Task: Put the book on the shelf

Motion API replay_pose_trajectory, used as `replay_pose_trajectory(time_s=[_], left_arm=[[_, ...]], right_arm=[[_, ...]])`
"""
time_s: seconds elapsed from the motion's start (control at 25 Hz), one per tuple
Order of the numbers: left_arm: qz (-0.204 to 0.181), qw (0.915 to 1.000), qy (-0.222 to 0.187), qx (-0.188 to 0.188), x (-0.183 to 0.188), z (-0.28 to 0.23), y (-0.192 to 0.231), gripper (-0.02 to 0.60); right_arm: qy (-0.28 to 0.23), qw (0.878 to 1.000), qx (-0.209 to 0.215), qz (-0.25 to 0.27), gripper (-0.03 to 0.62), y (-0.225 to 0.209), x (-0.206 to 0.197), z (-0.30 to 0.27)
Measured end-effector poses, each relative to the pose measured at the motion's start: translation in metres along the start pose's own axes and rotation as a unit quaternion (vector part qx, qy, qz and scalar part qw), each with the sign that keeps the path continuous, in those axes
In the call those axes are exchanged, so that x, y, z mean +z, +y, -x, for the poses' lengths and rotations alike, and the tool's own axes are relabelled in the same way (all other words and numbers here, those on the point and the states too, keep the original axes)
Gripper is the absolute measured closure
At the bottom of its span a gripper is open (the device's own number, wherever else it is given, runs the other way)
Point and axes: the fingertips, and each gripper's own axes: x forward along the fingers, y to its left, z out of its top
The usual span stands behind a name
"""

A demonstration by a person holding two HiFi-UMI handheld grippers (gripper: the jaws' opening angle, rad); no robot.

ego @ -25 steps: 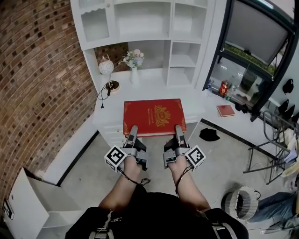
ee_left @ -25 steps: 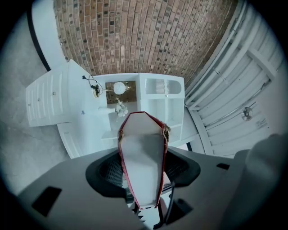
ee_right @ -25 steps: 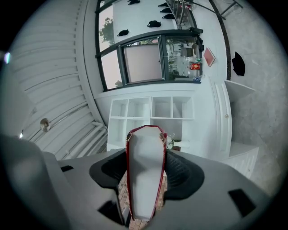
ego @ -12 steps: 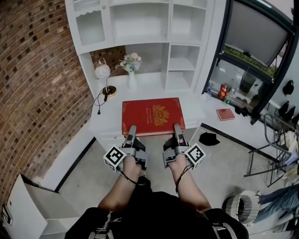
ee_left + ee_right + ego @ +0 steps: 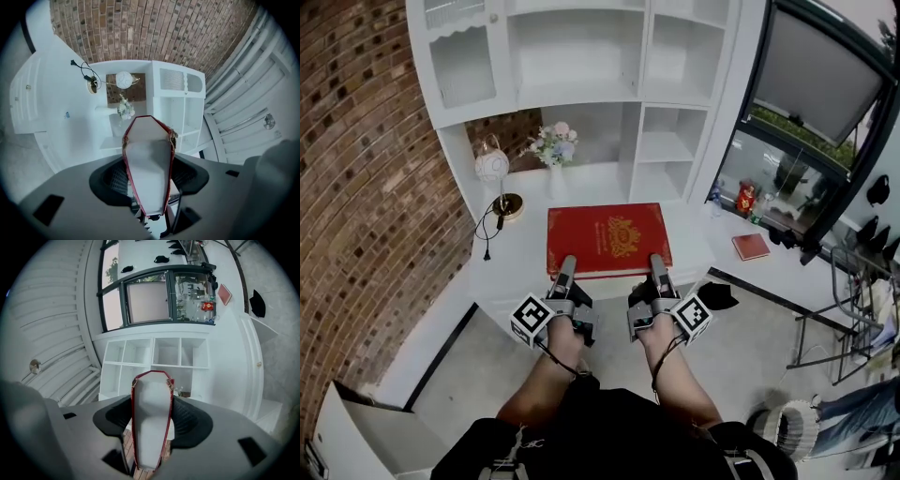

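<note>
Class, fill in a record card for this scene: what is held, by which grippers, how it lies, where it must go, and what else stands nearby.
Held thing: large red book
Grip: left gripper and right gripper, each shut on the book's near edge
Attitude: flat, cover up
Destination: white shelf unit, ahead of the book
Nearby: globe lamp and vase of flowers on the left, small red book on the right

A brown brick wall (image 5: 361,187) is on my left. The floor (image 5: 473,375) under me is grey. On my right is a big window (image 5: 817,77) with a dark frame, above a white ledge (image 5: 780,272).
</note>
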Motion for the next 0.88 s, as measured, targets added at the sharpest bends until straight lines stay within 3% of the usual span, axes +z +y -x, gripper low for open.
replay_pose_trajectory(time_s=[0.56, 0.88], left_arm=[[0.002, 1.0000, 0.003, -0.008, 0.114, -0.156, 0.029, 0.330], [-0.001, 0.9999, 0.005, -0.011, 0.159, -0.207, 0.043, 0.330]], right_arm=[[-0.004, 1.000, 0.001, 0.005, 0.330, -0.028, -0.010, -0.191], [-0.001, 1.000, -0.009, 0.010, 0.329, -0.041, -0.021, -0.255]])
